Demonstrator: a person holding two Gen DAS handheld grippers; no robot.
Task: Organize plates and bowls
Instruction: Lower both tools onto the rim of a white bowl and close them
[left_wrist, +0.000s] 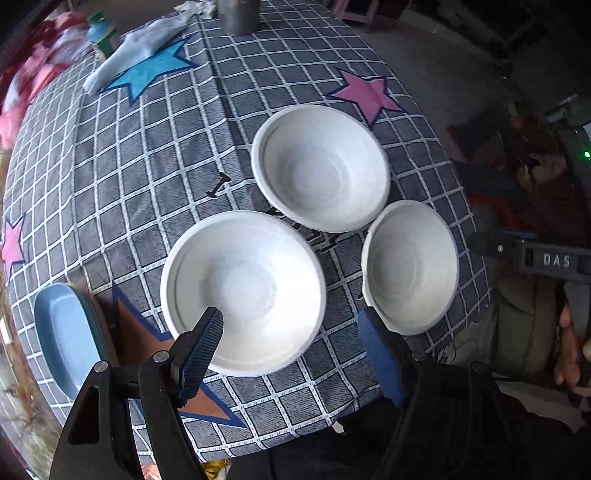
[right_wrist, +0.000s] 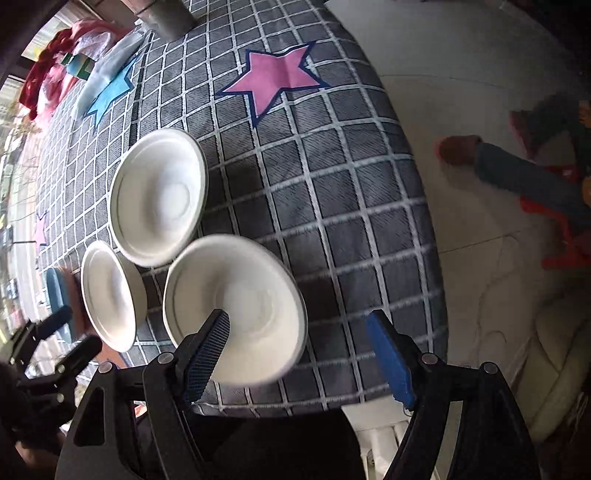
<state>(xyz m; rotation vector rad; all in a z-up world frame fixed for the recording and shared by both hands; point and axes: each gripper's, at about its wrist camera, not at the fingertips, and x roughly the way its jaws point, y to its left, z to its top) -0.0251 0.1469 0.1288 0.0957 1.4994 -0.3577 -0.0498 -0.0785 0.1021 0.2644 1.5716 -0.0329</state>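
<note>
**Three white bowls grouped on the checked cloth, both claws spread and empty**

While both claws point down over the table, nothing sits between the fingers of either one. At the far left of the left wrist view, a blue plate (left_wrist: 64, 332) lies near the edge of the checked tablecloth (left_wrist: 155, 155), partly cut off by the picture's rim. Just to its right, past an orange star printed on the cloth, stands the near-left bowl (left_wrist: 240, 291), white and upright. The left claw (left_wrist: 291, 332) hangs above it with its fingers spread wide; one black finger (left_wrist: 201, 343) overlaps the bowl's near rim in the picture, though whether it touches cannot be told. Beyond and to the right is the far bowl (left_wrist: 319, 166), its rim almost meeting the other two. Further right again stands the near-right bowl (left_wrist: 410, 266), close to the table's edge.

From the right wrist view, the same three bowls appear bunched at the left and middle, blurred by motion. The right claw (right_wrist: 299, 336) is spread wide as well, with the near-right bowl showing behind its left finger and only cloth behind its blue-padded right finger (right_wrist: 389, 358). Right of the table lies a pale floor (right_wrist: 480, 184).

At the back of the table are a metal cup (left_wrist: 238, 16), a crumpled white cloth (left_wrist: 140, 48) and a small bottle (left_wrist: 101, 35).
</note>
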